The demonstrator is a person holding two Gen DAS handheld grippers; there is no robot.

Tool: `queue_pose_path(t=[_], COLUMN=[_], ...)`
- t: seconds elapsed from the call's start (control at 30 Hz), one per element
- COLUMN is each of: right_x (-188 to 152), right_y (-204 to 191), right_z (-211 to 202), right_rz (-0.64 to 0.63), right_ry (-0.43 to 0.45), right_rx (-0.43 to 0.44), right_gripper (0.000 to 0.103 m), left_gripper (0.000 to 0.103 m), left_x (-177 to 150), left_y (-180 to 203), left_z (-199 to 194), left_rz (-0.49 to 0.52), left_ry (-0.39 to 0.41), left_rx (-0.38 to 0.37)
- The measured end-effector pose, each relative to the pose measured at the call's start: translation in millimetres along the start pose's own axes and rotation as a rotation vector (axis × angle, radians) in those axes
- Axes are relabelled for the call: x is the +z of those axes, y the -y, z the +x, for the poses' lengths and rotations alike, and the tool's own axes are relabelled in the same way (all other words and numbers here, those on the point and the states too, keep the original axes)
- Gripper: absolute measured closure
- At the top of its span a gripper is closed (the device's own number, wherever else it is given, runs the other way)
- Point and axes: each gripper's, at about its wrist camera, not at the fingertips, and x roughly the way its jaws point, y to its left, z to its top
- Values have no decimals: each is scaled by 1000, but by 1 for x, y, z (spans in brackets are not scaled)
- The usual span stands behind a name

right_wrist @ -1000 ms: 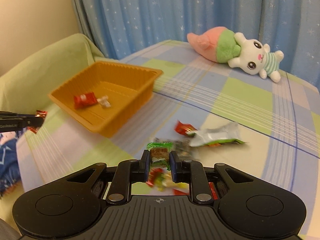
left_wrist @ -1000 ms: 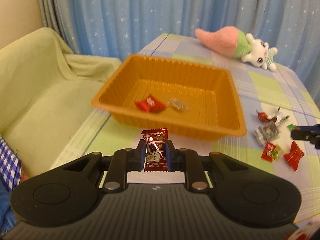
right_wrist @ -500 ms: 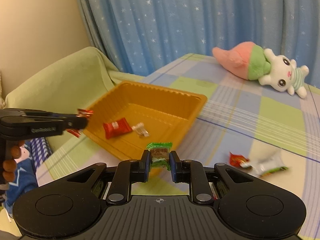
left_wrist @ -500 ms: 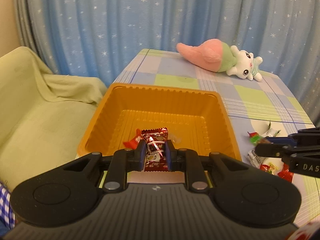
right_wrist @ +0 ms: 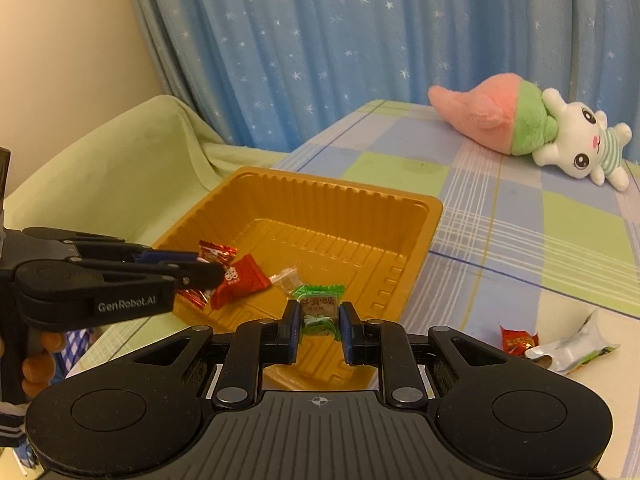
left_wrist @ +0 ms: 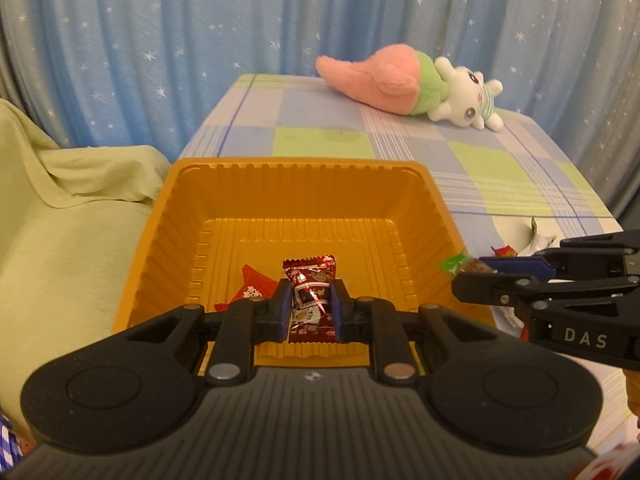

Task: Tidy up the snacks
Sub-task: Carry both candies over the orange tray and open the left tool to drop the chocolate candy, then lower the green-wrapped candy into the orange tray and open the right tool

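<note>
Left gripper (left_wrist: 310, 308): fingers clenched on a dark red candy (left_wrist: 310, 296), held upright over the near wall of the orange tray (left_wrist: 296, 178). Under it, on the tray floor near the front left corner, lies a red packet (right_wrist: 240, 280), a small clear-wrapped sweet (right_wrist: 286, 278) just beside it.

Right gripper (right_wrist: 319, 320): fingers clenched on a green candy (right_wrist: 318, 308), poised above the tray's near right corner.

Tray sits at the counter's (right_wrist: 500, 216) left edge, next to a green-draped sofa (left_wrist: 60, 240).

Step in hand, as I judge it: drop both candies into the tray. To do it well, bring each candy fully inside the rim before letting go, keep the two grippers apart so they do not knock, and release low so the light wrappers do not bounce out.

Right of the tray: a red wrapper (right_wrist: 518, 340) and a silver torn packet (right_wrist: 568, 350) remain on the counter near its front edge. Plush toy (right_wrist: 532, 128) at the far right corner, not part of the job.
</note>
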Motion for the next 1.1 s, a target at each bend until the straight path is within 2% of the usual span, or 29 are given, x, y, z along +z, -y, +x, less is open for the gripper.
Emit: queue_pose_path(t=[0.17,0.63,1.1], right_x=[2,6,9], right_y=[0,0,-3], right_z=[12,27,38], right_rz=[25,55,59], right_ry=[-14,-44,-65], right_rx=[-20,-50,-45], right_gripper=[82,82,82], left_gripper=[85,83,75], left_x=[4,7,9], left_y=[-2,-10,-43], left_z=[14,47,37], left_rz=[28,18,-21], left_ry=[-36,-145,-160], left_rx=[-23,-99,-42])
